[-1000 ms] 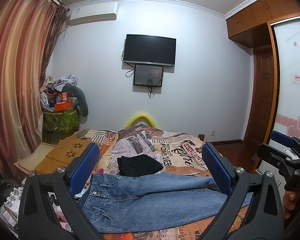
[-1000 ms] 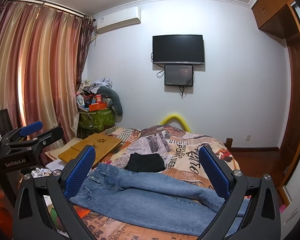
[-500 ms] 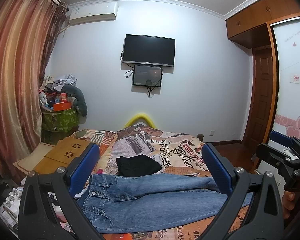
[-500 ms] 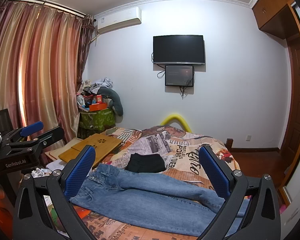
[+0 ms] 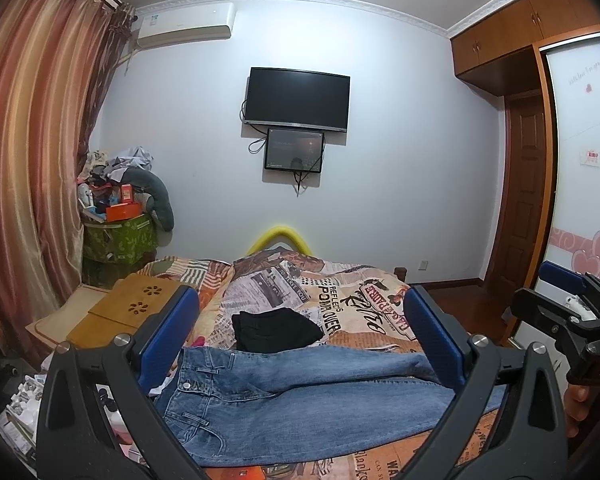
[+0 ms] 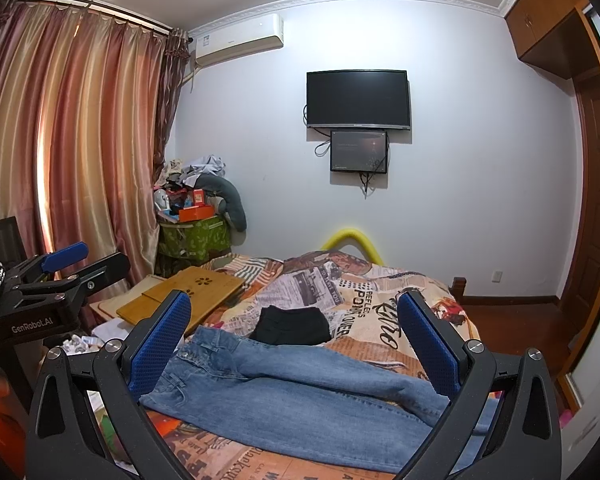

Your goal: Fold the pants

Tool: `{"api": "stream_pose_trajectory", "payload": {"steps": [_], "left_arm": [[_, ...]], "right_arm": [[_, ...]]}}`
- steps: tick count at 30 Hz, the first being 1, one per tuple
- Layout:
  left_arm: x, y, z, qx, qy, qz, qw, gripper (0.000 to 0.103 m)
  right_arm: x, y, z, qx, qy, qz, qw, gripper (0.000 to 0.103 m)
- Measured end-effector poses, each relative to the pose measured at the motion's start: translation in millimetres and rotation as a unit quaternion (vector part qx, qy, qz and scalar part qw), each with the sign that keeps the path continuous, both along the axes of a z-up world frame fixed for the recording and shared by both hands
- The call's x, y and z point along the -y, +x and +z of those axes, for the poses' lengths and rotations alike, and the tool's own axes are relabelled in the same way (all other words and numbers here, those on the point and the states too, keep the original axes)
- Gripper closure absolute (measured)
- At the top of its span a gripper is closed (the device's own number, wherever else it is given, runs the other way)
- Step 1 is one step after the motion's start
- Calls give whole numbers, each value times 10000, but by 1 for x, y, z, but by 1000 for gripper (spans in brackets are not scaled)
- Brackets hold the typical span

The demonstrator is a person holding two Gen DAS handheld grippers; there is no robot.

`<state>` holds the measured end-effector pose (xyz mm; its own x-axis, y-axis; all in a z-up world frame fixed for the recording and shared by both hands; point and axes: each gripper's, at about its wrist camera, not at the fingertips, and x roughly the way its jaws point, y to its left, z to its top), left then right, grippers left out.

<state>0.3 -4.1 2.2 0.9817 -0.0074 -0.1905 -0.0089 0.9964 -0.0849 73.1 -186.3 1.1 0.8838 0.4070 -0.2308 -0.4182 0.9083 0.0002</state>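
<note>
Jeans (image 5: pixel 300 396) spread flat and unfolded across bed (image 5: pixel 364 304); left gripper (image 5: pixel 300 328) and right gripper (image 6: pixel 294 326) spread wide, empty, above; every fold outstanding.

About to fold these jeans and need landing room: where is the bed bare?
Bare bedspread lies beyond the jeans, right of the black garment, toward the yellow headboard. Left edge is crowded: wooden lap tray, floor clutter.
</note>
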Motion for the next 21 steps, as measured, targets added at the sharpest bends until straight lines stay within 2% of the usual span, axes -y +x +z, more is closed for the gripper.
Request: {"api": "stream_pose_trajectory", "payload": {"steps": [13, 21], "left_arm": [[-2, 3, -3, -43, -8, -12, 10000, 0], [-11, 22, -10, -164, 11, 8, 9999, 0]], "right_arm": [[-3, 3, -2, -62, 15, 13, 10000, 0], [-7, 16, -9, -188, -29, -57, 9998, 0]]}}
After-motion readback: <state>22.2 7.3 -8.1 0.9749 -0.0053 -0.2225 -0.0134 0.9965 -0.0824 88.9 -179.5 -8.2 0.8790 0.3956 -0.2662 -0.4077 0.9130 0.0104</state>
